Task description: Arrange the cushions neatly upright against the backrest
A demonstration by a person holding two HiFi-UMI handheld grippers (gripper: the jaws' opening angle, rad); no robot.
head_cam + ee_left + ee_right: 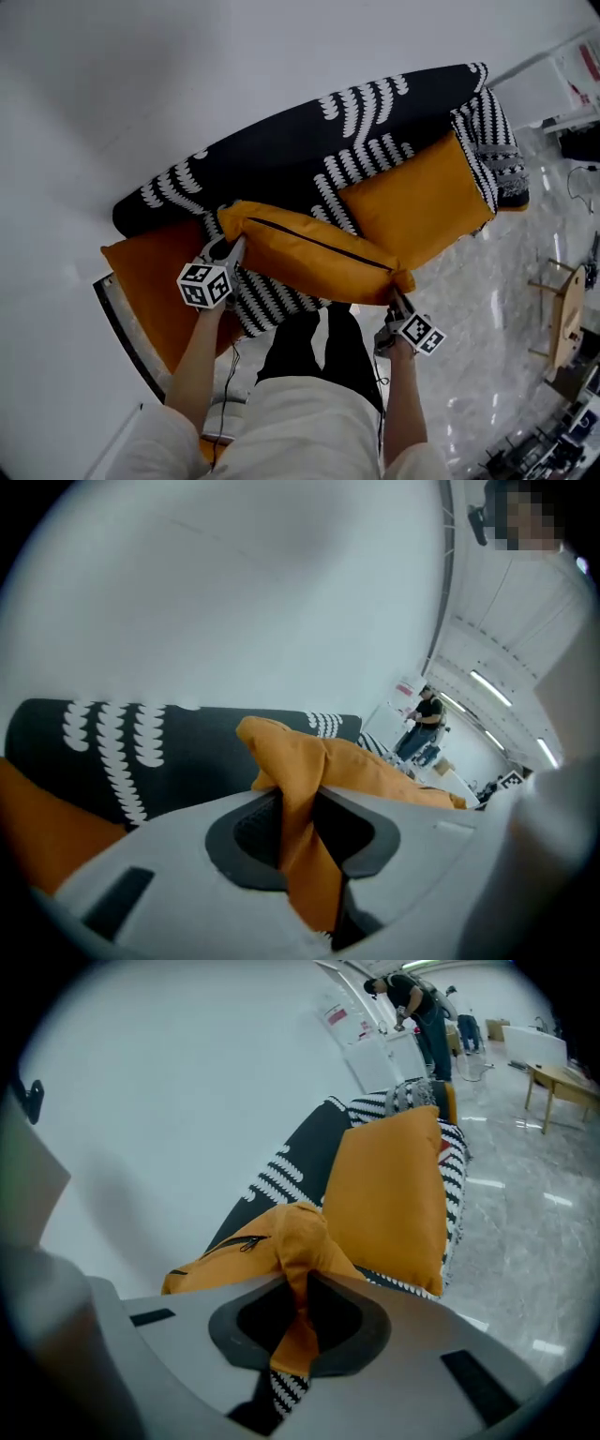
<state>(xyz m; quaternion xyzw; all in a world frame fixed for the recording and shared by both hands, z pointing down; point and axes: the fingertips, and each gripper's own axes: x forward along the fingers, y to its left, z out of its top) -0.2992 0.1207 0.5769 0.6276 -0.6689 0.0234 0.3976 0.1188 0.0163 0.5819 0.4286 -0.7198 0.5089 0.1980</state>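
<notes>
- White wall (141, 75) and glossy pale floor (487, 309) frame a black, white-patterned sofa (272, 302), seen from steeply above.
- Hazard 1: each grip takes only a thin corner of cover fabric. If the cloth slid from one pair of jaws, the held cushion (314, 251) would likely swing down toward the floor.
- Hazard 2: a careless set-down could topple the right cushion (417, 202), which stands against the backrest (281, 141). It could also land on the left cushion (150, 281) at the lower left of the frame.
- Jaws of the left gripper (298, 834) are clenched on one corner. Orange cloth runs up between the pads, and the bulk lies beyond the tips.
- Jaws of the right gripper (302, 1321) are clamped on the opposite corner, by the zip end. The body stretches toward the upper left of that view.
- Position: the cushion hangs lengthwise between both grippers at mid-frame, in front of the backrest, zip uppermost.
</notes>
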